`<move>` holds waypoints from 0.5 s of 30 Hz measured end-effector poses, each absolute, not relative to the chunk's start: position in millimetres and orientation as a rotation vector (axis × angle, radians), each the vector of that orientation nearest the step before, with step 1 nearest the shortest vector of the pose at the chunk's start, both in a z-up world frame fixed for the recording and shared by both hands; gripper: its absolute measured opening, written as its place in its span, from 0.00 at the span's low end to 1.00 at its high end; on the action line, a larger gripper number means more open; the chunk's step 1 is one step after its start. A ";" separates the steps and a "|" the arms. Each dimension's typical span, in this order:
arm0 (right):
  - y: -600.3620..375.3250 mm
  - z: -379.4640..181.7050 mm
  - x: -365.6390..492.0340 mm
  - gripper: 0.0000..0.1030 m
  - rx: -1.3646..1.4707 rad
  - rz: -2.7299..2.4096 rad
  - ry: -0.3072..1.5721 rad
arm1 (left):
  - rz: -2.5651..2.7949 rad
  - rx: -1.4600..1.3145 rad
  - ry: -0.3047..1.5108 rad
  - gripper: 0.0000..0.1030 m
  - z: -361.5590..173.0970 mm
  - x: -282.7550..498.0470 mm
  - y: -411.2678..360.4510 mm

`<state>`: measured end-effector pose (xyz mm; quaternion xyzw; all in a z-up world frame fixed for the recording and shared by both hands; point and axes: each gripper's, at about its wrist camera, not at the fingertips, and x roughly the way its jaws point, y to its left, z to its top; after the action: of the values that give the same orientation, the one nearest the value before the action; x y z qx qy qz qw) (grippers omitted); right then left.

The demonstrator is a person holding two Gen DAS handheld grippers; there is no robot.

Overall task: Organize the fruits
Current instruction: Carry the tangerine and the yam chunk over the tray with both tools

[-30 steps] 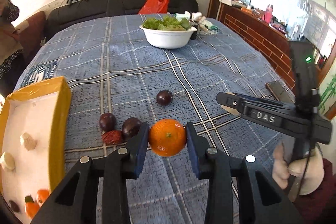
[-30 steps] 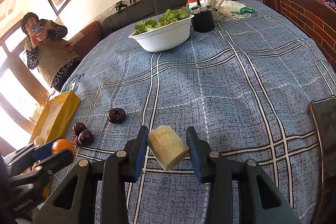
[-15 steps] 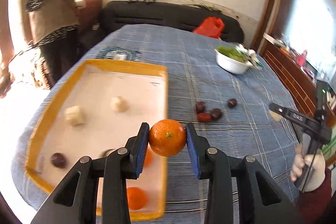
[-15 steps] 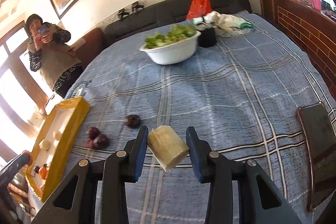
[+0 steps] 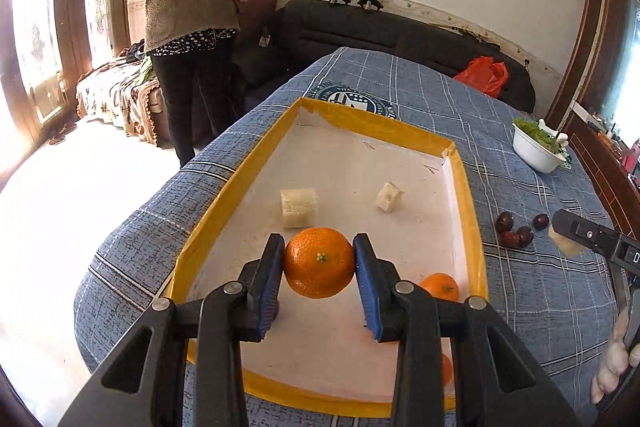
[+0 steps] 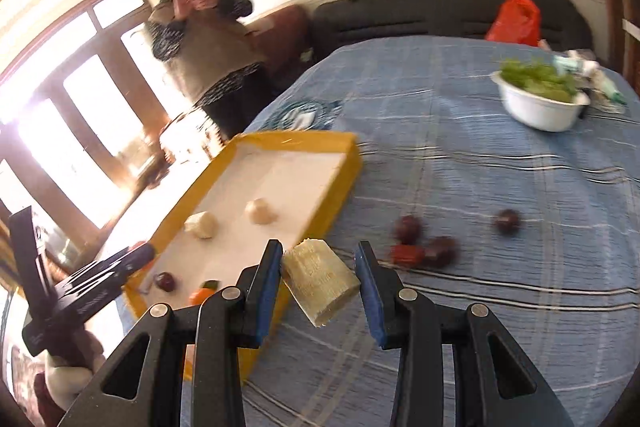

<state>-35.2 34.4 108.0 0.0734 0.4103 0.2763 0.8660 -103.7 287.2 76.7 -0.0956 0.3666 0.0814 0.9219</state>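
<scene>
My left gripper [image 5: 319, 263] is shut on an orange [image 5: 319, 262] and holds it above the near half of the yellow-rimmed tray [image 5: 466, 187]. In the tray lie two pale chunks [image 5: 299, 207] [image 5: 389, 197] and other oranges [image 5: 440, 287]. My right gripper [image 6: 319, 281] is shut on a pale chunk [image 6: 320, 277], above the cloth beside the tray's [image 6: 340, 195] right wall. Dark plums and a red date [image 6: 424, 247] lie on the cloth right of the tray; they also show in the left wrist view [image 5: 516, 229].
A white bowl of greens [image 6: 538, 107] stands at the far right of the table. A person with a phone [image 5: 192, 7] stands beyond the table's left edge. A dark sofa with a red bag [image 5: 482, 75] is behind the table.
My left gripper has carried the orange left from the cloth to above the tray. My right gripper has swung left toward the tray with the pale chunk held.
</scene>
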 end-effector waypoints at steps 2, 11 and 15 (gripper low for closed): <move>63.7 101.9 -33.5 0.40 0.117 0.612 0.880 | 0.174 -0.202 0.764 0.34 70.3 -99.4 292.1; 145.7 61.8 -15.2 0.40 0.010 0.665 0.998 | 0.201 -0.210 0.824 0.34 44.7 -84.4 307.5; 162.5 51.1 -8.4 0.41 -0.014 0.666 1.022 | 0.194 -0.238 0.819 0.35 44.7 -87.2 313.3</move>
<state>-8.4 162.5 51.1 -0.0065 0.4800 0.3125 0.8197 -87.2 313.3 44.7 -0.1150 0.3966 0.0941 0.9059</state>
